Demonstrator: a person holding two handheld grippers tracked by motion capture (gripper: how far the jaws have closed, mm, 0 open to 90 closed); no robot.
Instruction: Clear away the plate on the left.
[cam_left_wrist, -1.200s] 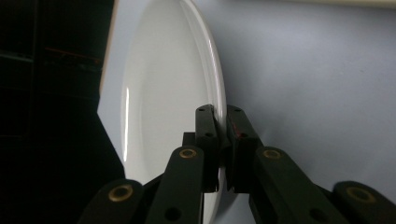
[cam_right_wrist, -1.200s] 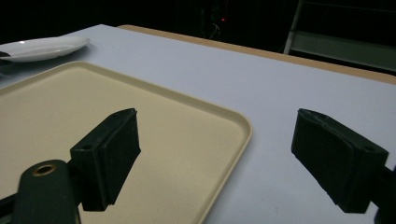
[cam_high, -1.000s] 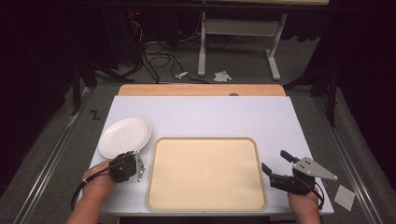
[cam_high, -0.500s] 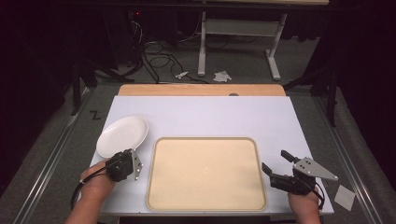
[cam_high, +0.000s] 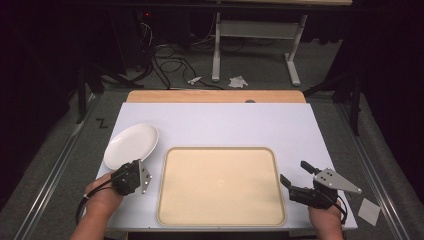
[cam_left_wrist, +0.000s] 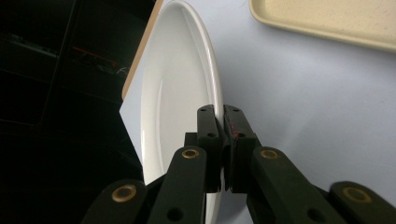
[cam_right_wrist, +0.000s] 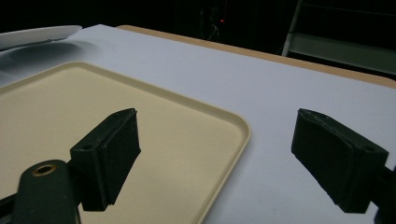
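One white oval ceramic plate (cam_high: 131, 145) sits left of centre in the high view, its near rim pinched between the pressed-together jaws of the left gripper (cam_high: 134, 175) at lower left. From that grip the plate's long axis runs up and right. Immediately right lies the beige rectangular plastic tray (cam_high: 220, 185), probably its destination. Lower right, the right gripper (cam_high: 296, 177) hovers spread, holding nothing.

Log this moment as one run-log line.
left gripper: shut on white plate rim | right gripper: open, idle beside tray | tray: empty
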